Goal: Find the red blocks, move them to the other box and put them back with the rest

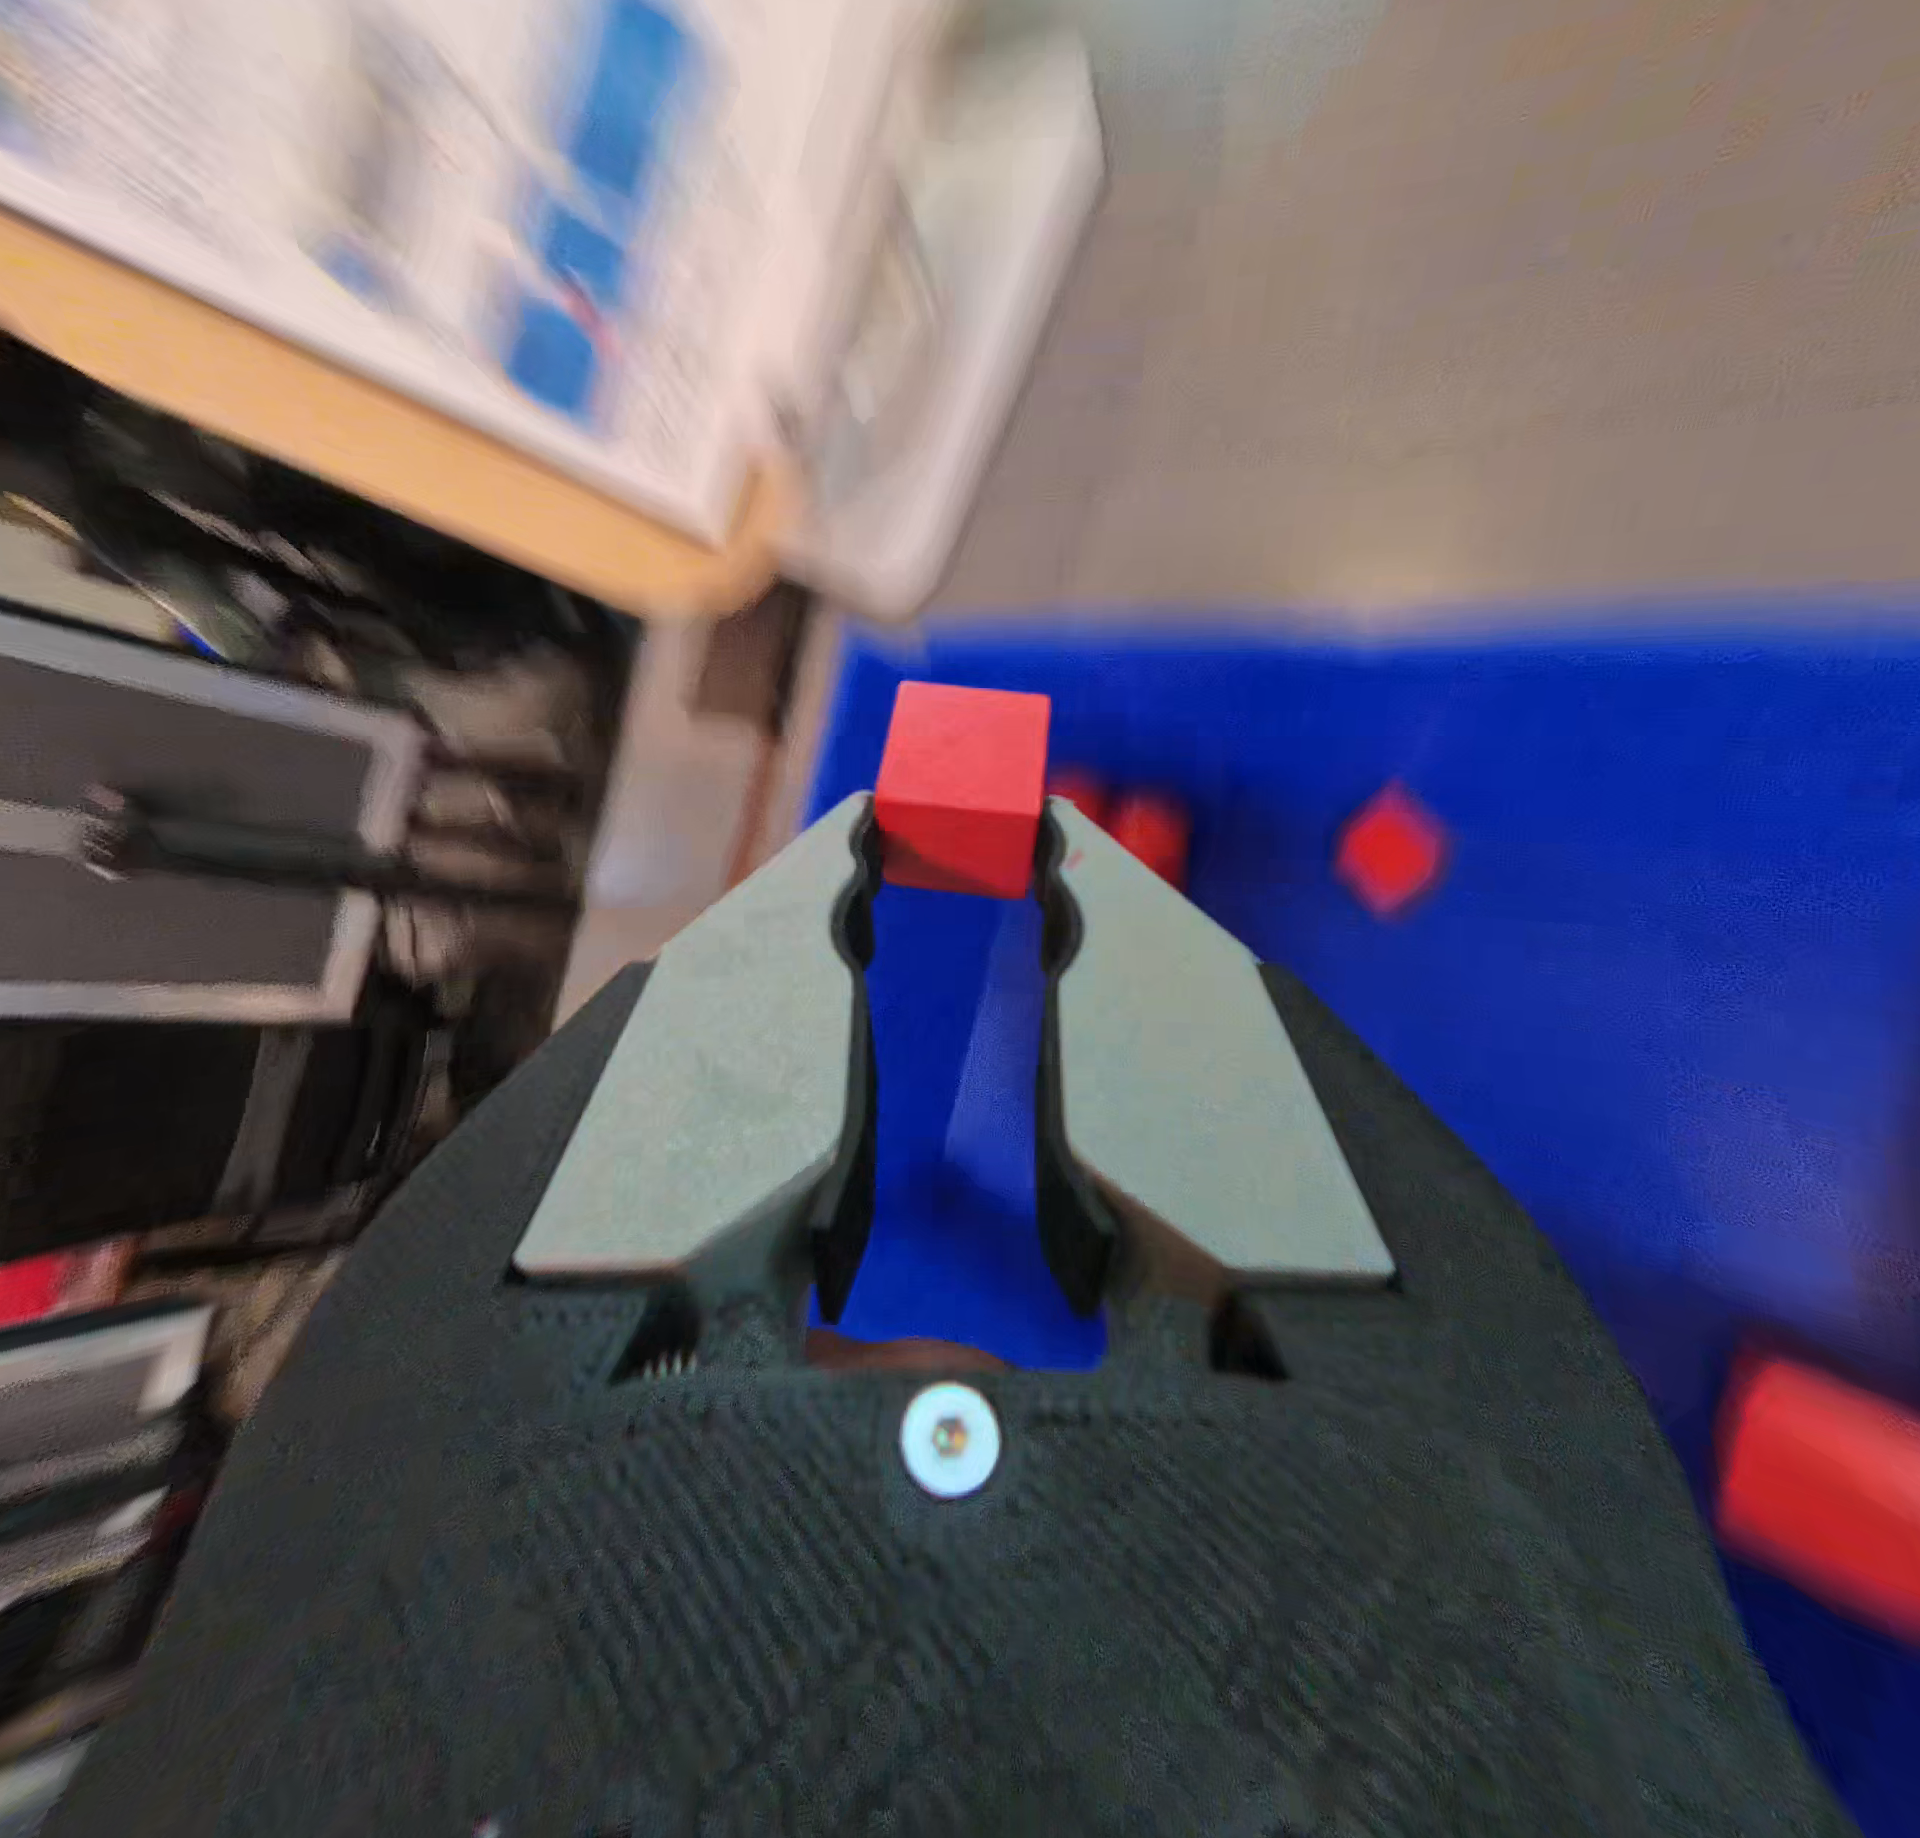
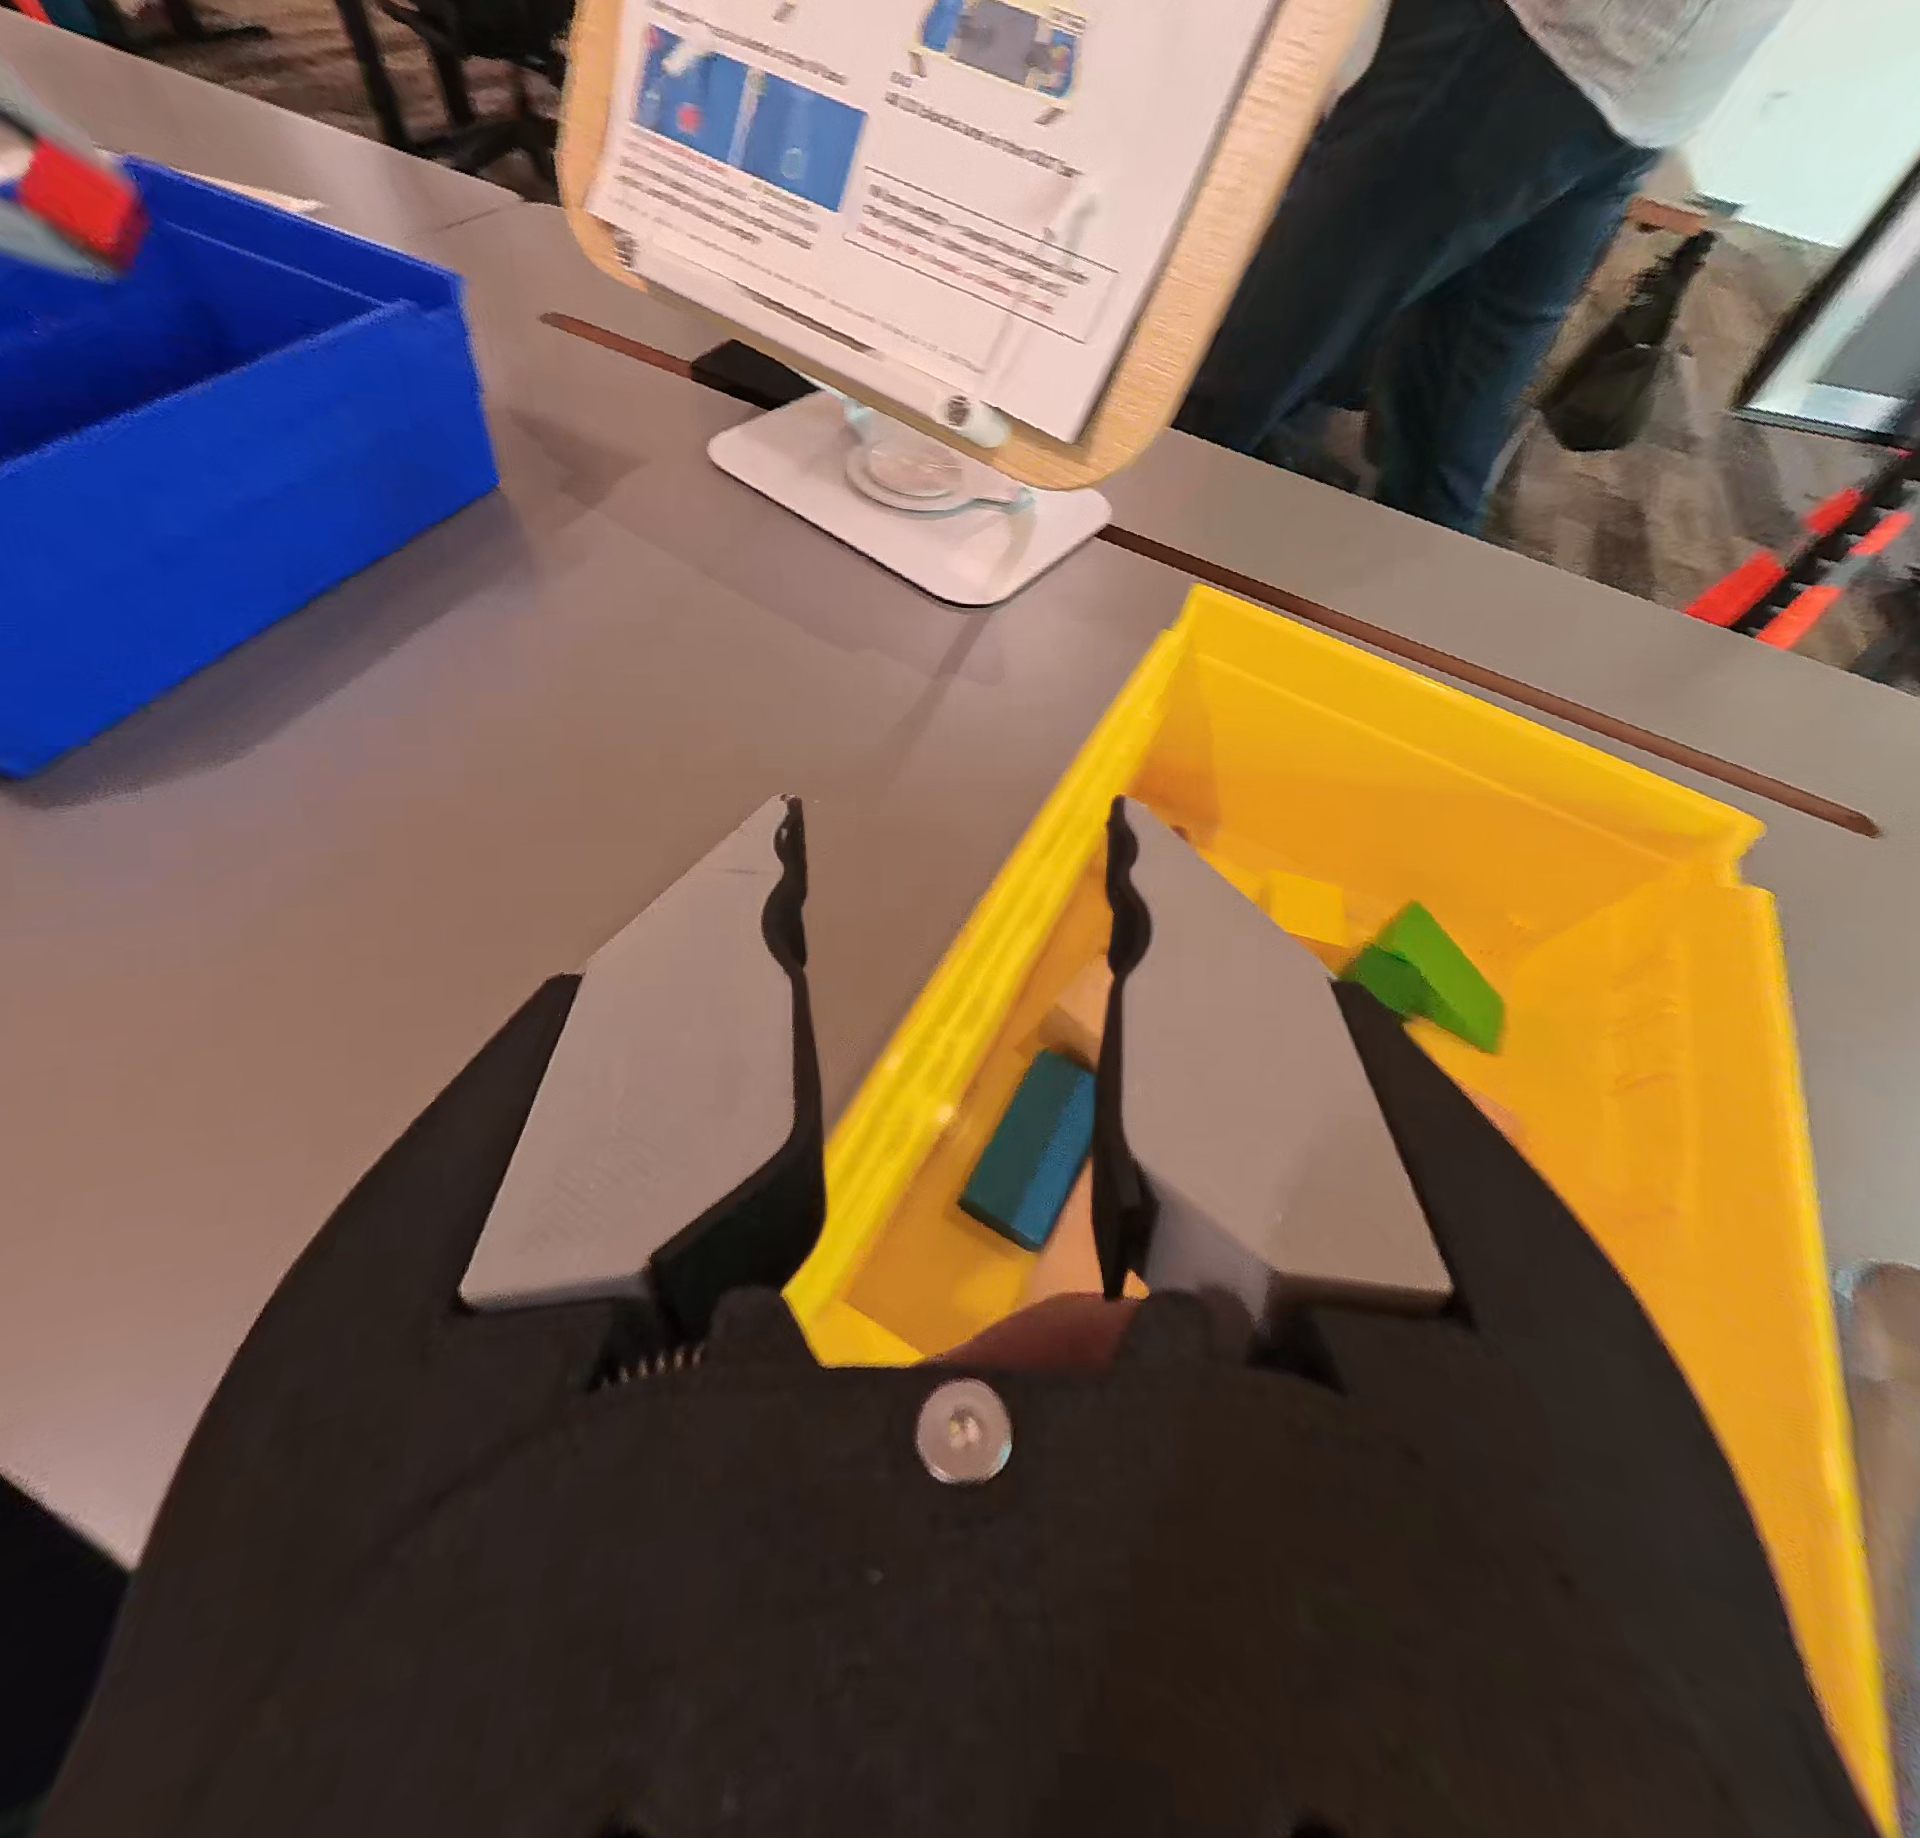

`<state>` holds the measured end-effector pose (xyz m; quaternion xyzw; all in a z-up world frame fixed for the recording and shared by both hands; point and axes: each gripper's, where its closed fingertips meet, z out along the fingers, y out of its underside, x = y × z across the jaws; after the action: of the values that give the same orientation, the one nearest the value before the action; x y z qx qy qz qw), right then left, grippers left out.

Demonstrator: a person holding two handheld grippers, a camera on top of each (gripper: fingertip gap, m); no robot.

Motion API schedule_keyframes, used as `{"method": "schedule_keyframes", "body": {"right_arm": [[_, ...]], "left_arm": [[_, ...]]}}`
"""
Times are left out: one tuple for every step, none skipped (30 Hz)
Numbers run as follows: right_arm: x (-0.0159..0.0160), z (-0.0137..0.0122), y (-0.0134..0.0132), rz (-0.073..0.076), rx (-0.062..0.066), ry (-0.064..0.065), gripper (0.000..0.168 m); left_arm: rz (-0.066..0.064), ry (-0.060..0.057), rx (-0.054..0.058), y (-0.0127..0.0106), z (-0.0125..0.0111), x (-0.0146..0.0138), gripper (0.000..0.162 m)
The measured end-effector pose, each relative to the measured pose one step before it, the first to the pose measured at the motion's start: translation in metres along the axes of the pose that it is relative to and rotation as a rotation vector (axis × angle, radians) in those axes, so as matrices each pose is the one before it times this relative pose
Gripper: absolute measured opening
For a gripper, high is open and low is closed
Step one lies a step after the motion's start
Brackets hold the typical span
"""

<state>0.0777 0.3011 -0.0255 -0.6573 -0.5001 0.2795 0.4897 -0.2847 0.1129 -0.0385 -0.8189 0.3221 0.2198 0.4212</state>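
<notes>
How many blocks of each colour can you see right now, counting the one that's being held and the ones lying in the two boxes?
Red: 4, one cube held in the left gripper, three more lying in the blue box
Green: 1
Teal: 1
Yellow: 1
Plain wood: 1
Total: 8 visible; the right gripper hides part of the yellow box.
</notes>
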Motion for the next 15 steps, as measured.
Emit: {"method": "schedule_keyframes", "body": {"right_arm": [[-0.01068, 0.00136, -0.00281, 0.0011, 0.0084, -0.0423, 0.056], [-0.01287, 0.00167, -0.00362, 0.0017, 0.0123, -0.0513, 0.056], [-0.01485, 0.00186, -0.00408, 0.0034, 0.0142, -0.0600, 0.056], [-0.01525, 0.00222, -0.00421, 0.0035, 0.0136, -0.0598, 0.056], [-0.01475, 0.00270, -0.00390, 0.0001, 0.0121, -0.0527, 0.056], [-0.01434, 0.00323, -0.00368, -0.0036, 0.0102, -0.0473, 0.056], [-0.01470, 0.00386, -0.00309, -0.0058, 0.0073, -0.0461, 0.056], [-0.01481, 0.00445, -0.00220, -0.0096, 0.0026, -0.0458, 0.056], [-0.01444, 0.00498, -0.00181, -0.0111, 0.0011, -0.0428, 0.056], [-0.01363, 0.00534, -0.00167, -0.0096, 0.0010, -0.0394, 0.056], [-0.01309, 0.00562, -0.00153, -0.0080, 0.0002, -0.0385, 0.057], [-0.01186, 0.00536, -0.00181, -0.0036, 0.0034, -0.0355, 0.057], [-0.01040, 0.00480, -0.00240, 0.0021, 0.0074, -0.0322, 0.058], [-0.00966, 0.00397, -0.00233, 0.0055, 0.0094, -0.0345, 0.058], [-0.00974, 0.00311, -0.00208, 0.0072, 0.0098, -0.0413, 0.059]], "left_arm": [[-0.0927, -0.0553, 0.1935, -0.03580, -0.02004, 0.00042, 0.028], [-0.1230, -0.0317, 0.2129, -0.03895, -0.01839, 0.00555, 0.027], [-0.1581, -0.0158, 0.2348, -0.03923, -0.01573, 0.00896, 0.027], [-0.1627, 0.0135, 0.1967, -0.02951, -0.01118, 0.01375, 0.027], [-0.1414, -0.0002, 0.1319, -0.01702, -0.00687, 0.01191, 0.027], [-0.1358, -0.0260, 0.0909, -0.00789, -0.00461, 0.00700, 0.026], [-0.1312, -0.0034, 0.0615, -0.00127, -0.00294, 0.00830, 0.026], [-0.1218, 0.0188, 0.0241, 0.00464, -0.00109, 0.00928, 0.026], [-0.1051, 0.0059, 0.0085, 0.00747, -0.00021, 0.00581, 0.026], [-0.0864, 0.0096, 0.0131, 0.00747, 0.00015, 0.00497, 0.026], [-0.0611, 0.0427, 0.0055, 0.00862, 0.00076, 0.00881, 0.026], [-0.0297, 0.0509, -0.0296, 0.01272, 0.00215, 0.00940, 0.026], [0.0134, 0.0260, -0.0559, 0.01534, 0.00319, 0.00584, 0.026], [0.0554, 0.0096, -0.0587, 0.01482, 0.00332, 0.00390, 0.026], [0.0653, 0.0097, -0.0534, 0.01354, 0.00329, 0.00444, 0.026]]}}
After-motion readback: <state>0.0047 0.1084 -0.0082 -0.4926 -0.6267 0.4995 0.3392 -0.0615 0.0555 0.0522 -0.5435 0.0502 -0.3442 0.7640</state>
